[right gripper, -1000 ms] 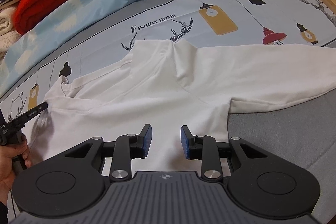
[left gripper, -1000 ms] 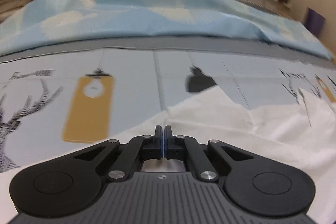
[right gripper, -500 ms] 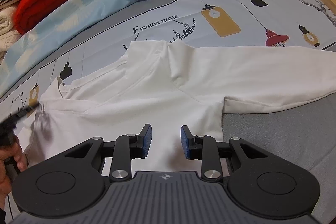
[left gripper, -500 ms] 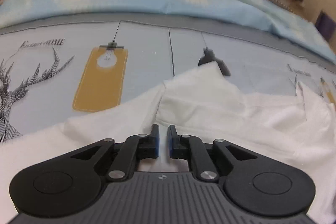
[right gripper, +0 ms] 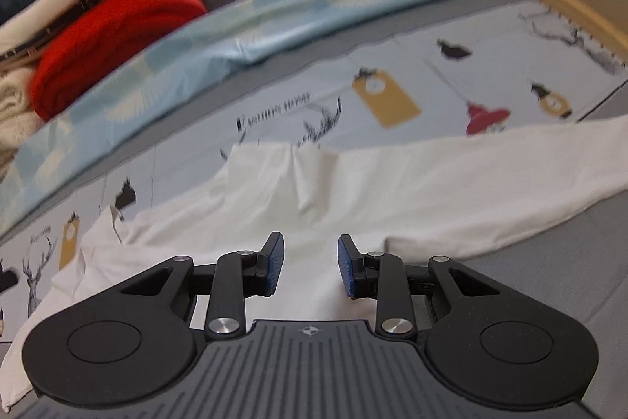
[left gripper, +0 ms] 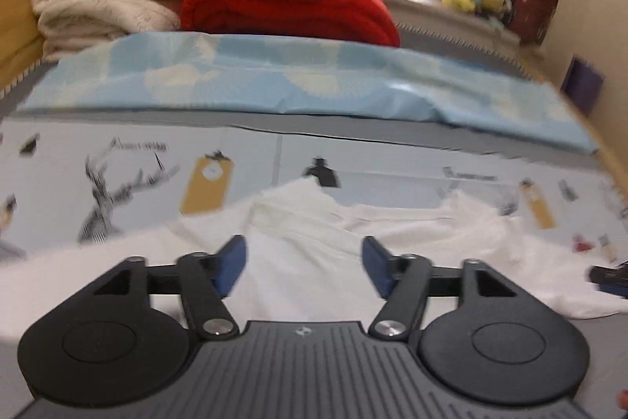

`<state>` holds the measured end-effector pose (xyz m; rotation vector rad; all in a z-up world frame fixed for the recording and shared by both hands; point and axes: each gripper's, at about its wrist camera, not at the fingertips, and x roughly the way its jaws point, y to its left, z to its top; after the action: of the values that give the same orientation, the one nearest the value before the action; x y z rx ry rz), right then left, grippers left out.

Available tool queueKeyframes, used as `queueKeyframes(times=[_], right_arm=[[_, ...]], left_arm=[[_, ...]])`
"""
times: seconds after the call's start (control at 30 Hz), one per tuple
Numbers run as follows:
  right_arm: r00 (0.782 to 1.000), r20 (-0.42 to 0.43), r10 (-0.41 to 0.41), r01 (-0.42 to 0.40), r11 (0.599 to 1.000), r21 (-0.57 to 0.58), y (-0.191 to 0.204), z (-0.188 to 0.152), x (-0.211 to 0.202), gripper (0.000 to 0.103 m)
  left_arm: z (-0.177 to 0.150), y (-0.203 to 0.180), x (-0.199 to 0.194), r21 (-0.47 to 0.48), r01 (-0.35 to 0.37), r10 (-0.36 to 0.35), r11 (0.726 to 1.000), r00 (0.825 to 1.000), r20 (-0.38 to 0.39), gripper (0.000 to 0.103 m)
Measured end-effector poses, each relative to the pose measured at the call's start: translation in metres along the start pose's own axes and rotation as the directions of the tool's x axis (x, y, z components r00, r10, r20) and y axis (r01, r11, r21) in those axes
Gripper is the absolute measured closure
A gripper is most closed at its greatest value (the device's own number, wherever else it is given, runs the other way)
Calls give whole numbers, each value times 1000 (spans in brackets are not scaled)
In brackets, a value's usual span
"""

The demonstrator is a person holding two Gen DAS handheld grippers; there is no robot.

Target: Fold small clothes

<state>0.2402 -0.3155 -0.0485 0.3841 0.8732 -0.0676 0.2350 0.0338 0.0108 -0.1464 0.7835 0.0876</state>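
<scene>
From the left wrist, our left gripper [left gripper: 304,262] hangs above the white shirt [left gripper: 314,222] lying on the printed bedsheet [left gripper: 137,160], its jaws opening with nothing between them. From the right wrist, our right gripper [right gripper: 310,266] hovers over the same shirt [right gripper: 353,191], jaws partly spread and empty.

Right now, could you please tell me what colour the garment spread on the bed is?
The garment is plain white, clearest in the right wrist view.
</scene>
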Motion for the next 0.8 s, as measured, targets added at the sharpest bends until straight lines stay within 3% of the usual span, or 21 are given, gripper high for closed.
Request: queueKeyframes(times=[0.1,0.17,0.27,0.4,0.5,0.6,0.73,0.8], right_arm=[[999,40,7,-6,1000,-5,-16,0,-11,72],[999,43,8,-9,1000,16,-32,0,-15,71],[999,25,-26,23,996,87,-68,-2,-15,64],[995,14,-101,98,985,142,-116,-4,-13,53],[987,16,-162,156,968,198,-158,-4,-9,53],[977,7,-215,201,924,325,-207,-8,0,53],[965,15,-262,219,836,503,-262,-13,10,58],[964,56,-261,182,796,578,-281,-15,14,58]], left_arm=[[-41,-14,-15,27,-1,-1,1000,998,69,22],[-57,-32,-1,94,-87,88,992,996,-12,24],[-57,-52,6,130,-55,53,990,998,19,22],[-59,-79,-1,290,-95,59,952,990,130,19],[-58,-83,4,294,-79,56,952,995,88,19],[-55,-77,10,249,5,-7,968,1000,11,19],[-52,-71,20,243,0,5,970,1000,-24,19],[-50,-67,25,222,3,8,975,999,-49,19]])
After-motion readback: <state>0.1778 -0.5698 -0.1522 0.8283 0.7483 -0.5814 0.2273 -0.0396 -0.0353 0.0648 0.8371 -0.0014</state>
